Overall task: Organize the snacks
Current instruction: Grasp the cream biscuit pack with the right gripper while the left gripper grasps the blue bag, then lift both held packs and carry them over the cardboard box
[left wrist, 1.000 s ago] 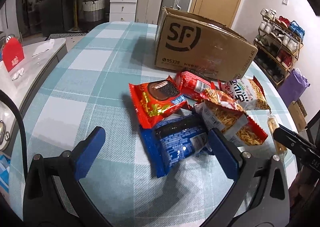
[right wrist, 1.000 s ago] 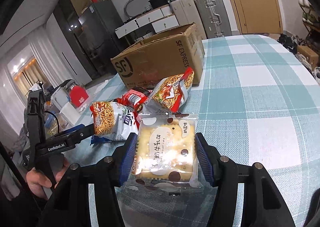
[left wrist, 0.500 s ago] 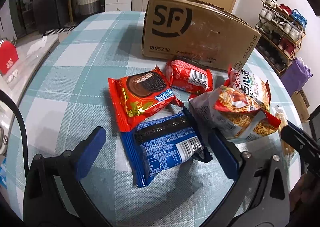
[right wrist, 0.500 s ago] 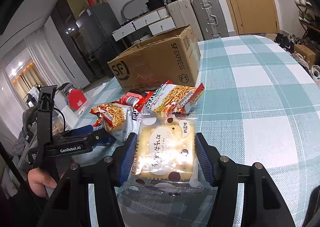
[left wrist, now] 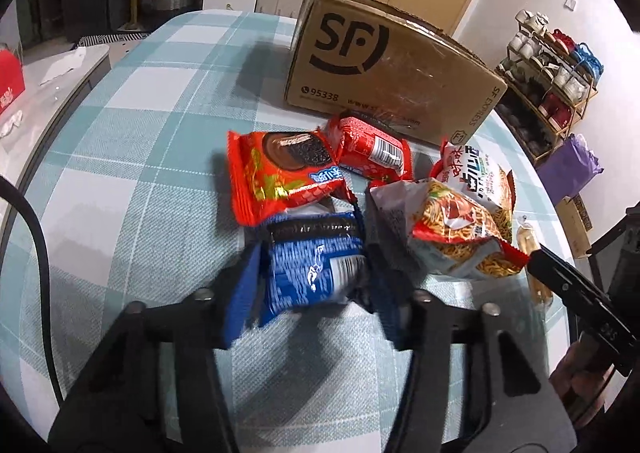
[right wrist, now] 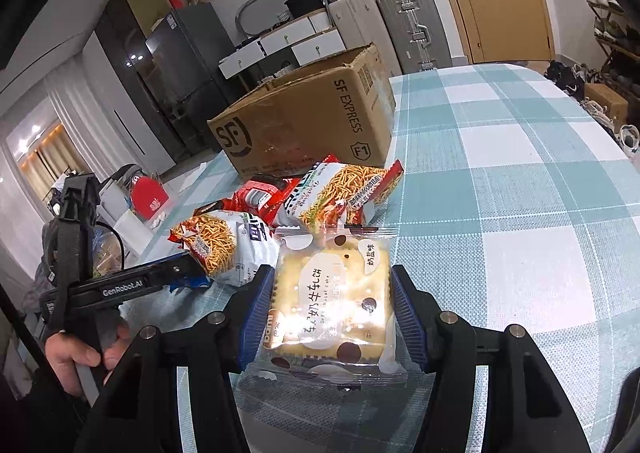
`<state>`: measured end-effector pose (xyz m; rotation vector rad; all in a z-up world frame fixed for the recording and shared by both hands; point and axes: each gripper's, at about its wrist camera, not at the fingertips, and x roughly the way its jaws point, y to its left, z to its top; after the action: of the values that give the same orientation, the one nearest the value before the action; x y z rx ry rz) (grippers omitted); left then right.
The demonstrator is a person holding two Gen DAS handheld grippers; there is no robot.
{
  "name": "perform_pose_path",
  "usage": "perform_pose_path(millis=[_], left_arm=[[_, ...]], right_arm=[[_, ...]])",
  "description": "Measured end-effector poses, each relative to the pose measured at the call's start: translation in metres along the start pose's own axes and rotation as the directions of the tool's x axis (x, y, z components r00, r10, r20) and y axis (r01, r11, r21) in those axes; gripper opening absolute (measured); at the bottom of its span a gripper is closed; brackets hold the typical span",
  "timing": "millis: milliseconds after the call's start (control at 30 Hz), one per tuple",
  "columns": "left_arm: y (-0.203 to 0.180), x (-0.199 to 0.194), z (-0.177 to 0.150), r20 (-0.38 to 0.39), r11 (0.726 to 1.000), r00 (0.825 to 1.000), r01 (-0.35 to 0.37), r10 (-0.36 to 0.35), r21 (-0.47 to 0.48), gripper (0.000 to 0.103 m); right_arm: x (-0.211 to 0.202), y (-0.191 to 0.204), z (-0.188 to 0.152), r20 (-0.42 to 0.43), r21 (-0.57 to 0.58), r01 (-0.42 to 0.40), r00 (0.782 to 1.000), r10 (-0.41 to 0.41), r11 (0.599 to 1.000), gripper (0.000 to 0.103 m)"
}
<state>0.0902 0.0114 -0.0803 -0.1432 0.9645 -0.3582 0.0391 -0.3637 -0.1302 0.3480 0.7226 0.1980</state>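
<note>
The table (left wrist: 132, 157), under a teal-and-white checked cloth, carries every item. The cardboard box (left wrist: 384, 69), printed SF, stands toward the far edge, its flaps open at the top.

The snacks lie in a loose heap just in front of the box, on the near side. Two noodle bags (left wrist: 460, 229) rest on the right of the heap, one overlapping the other. A red biscuit pack (left wrist: 280, 177) lies on the left of the heap, and a smaller red pack (left wrist: 372, 151) sits behind it, touching the foot of the box.

The blue pack (left wrist: 312, 265) lies nearest the near edge, flat on the cloth. The left gripper (left wrist: 312, 285) straddles it; its jaws are closing, and both pads are against the sides of the wrapper, which is creased between them.

The cracker pack (right wrist: 332, 301), clear wrapper with brown dots, sits just right of the noodle bags. The right gripper (right wrist: 332, 317) is clamped on it at a middling width, pads pressed to both side edges.

A hand (right wrist: 80, 353) grips the left tool's handle at the lower left of the right wrist view.
</note>
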Motion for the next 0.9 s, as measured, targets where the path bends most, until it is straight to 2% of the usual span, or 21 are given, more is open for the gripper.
perform_pose_path(millis=[367, 733, 900], left_arm=[[0.004, -0.025, -0.011, 0.037, 1.000, 0.999, -0.019, 0.018, 0.021, 0.043], [0.006, -0.059, -0.018, 0.081, 0.999, 0.997, -0.009, 0.006, 0.030, 0.043], [-0.001, -0.079, -0.019, 0.102, 0.998, 0.995, -0.014, 0.008, 0.064, 0.043]], right_arm=[[-0.001, 0.000, -0.001, 0.003, 0.004, 0.014, 1.000, -0.014, 1.000, 0.059], [-0.002, 0.003, 0.000, 0.007, -0.011, 0.034, 0.999, -0.034, 0.999, 0.059], [0.001, 0.005, 0.000, -0.008, -0.022, 0.037, 0.999, -0.037, 0.999, 0.059]])
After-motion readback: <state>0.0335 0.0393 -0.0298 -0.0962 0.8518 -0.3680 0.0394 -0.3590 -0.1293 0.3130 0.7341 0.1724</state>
